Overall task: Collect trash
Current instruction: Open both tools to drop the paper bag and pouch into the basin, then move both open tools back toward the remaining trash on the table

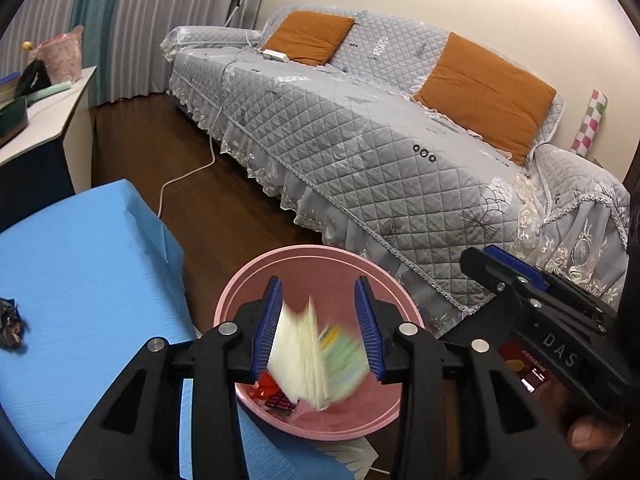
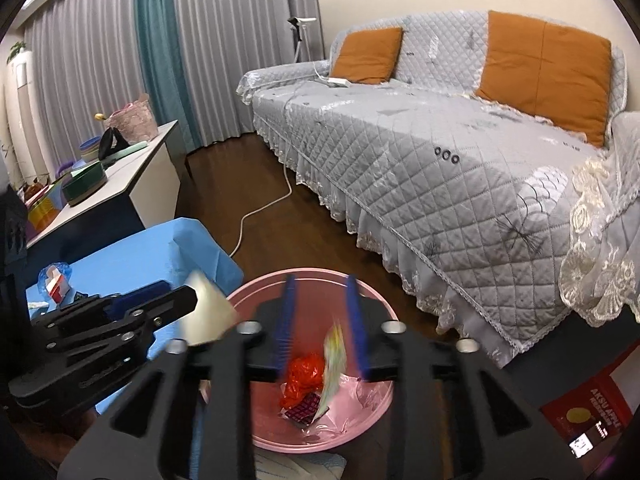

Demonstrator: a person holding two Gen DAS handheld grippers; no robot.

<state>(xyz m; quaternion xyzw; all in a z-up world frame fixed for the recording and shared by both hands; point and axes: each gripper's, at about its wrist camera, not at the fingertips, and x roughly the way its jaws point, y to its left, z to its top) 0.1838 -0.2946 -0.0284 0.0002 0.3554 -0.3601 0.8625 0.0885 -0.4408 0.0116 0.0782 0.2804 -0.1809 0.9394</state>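
A: So where is the trash sitting?

B: Mostly in the pink bin (image 1: 320, 424), which stands on the floor between the blue tabletop (image 1: 88, 264) and the grey quilted sofa (image 1: 360, 152). At the bottom lie a red wrapper (image 2: 302, 376) and a small dark purple packet (image 2: 305, 405).

A: And the left hand-held gripper (image 1: 318, 328)?

B: Right over the bin, its 2 blue pads spread apart. A pale paper wrapper (image 1: 308, 356), blurred, sits between them above the bin. The right pad looks clear of it; whether the left pad touches it I cannot tell.

A: The right hand-held gripper (image 2: 320, 326)?

B: Also above the bin, jaws parted. A thin, blurred greenish wrapper (image 2: 334, 364) hangs in the gap, and neither pad seems to press it.

A: How do the 2 stand to each other?

B: Close together, side by side, both angled down toward the bin.

A: Anything left on the tabletop?

B: 1 dark crumpled scrap (image 1: 12, 326) near its left edge in the left wrist view. The right wrist view shows a clear plastic bag (image 2: 54, 278) with something red and white inside, farther back on the blue cover.

A: Elsewhere?

B: 2 orange cushions (image 1: 308, 36) on the sofa and a white cable (image 1: 188, 172) across the wooden floor.
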